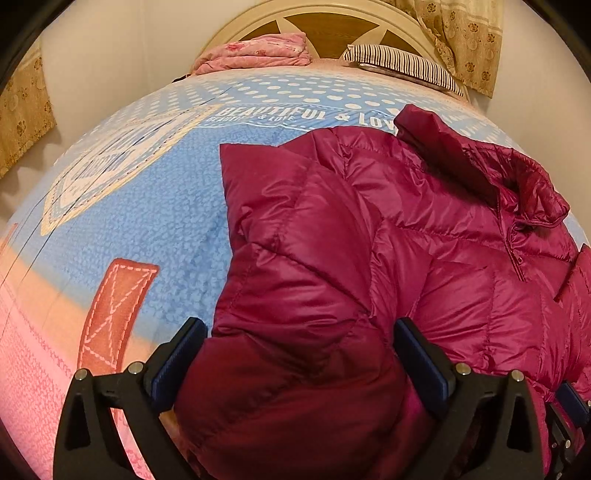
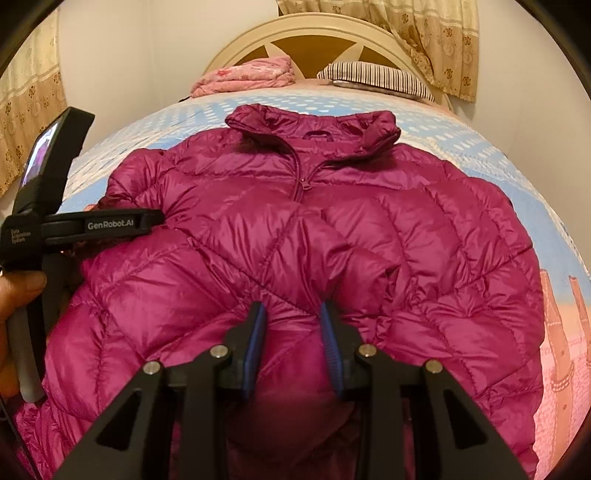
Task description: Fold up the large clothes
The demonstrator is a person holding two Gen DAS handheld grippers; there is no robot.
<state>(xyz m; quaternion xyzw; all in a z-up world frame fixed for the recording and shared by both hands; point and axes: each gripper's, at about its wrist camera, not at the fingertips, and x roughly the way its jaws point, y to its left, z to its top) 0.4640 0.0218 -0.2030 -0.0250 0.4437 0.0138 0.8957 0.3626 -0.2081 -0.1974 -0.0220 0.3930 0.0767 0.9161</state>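
A magenta quilted puffer jacket [image 2: 332,229] lies front up on the bed, zip partly closed, collar toward the headboard. My right gripper [image 2: 291,308] is at the jacket's near hem by the middle, and its blue pads pinch a bulging fold of the fabric. My left gripper [image 1: 299,328] stands wide open over the jacket's left side. A puffy sleeve section [image 1: 295,280] lies between its jaws without being squeezed. In the right wrist view the left gripper's black body [image 2: 55,229] shows at the left edge, held by a hand [image 2: 14,295].
The bed sheet [image 1: 147,221] is blue with white lettering and pink-orange borders. A folded pink quilt [image 1: 258,53] and a striped pillow [image 1: 402,62] lie by the cream headboard [image 2: 317,29]. Patterned curtains [image 2: 436,44] hang at both sides.
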